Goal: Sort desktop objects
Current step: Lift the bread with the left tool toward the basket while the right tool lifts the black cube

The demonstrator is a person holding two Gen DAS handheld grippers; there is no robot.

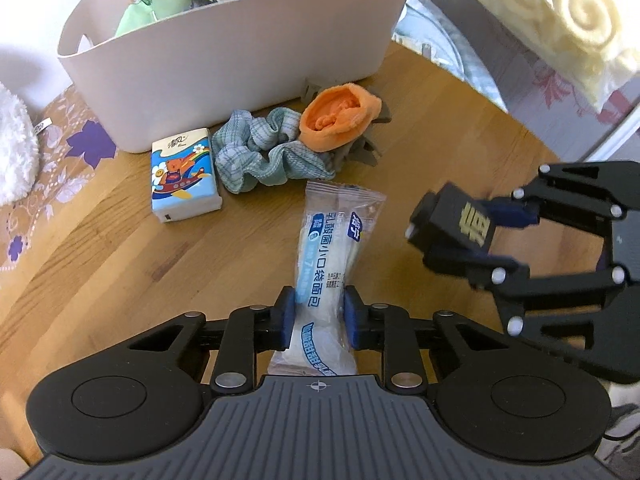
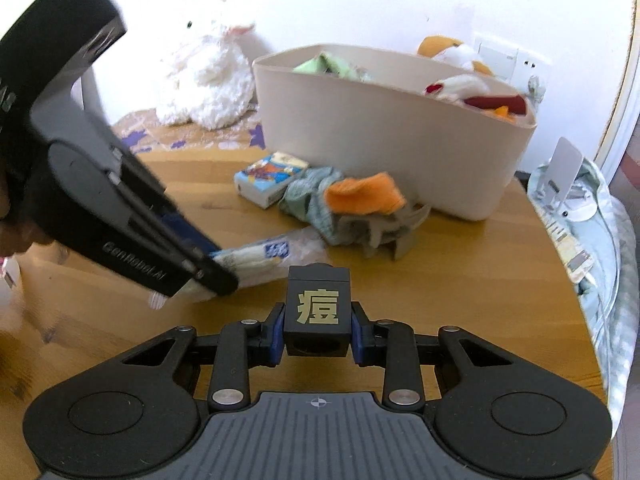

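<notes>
My left gripper is shut on a clear bread packet with blue Chinese print, held over the wooden table. My right gripper is shut on a small black box with a gold character. In the left wrist view the right gripper and its box are at the right. In the right wrist view the left gripper and the packet are at the left. A beige bin stands at the back, also in the right wrist view.
In front of the bin lie a tissue pack, a blue-green scrunchie, an orange sock and a grey claw clip. The bin holds plush toys and cloth items. A white plush sits at the back left. Bedding lies past the right table edge.
</notes>
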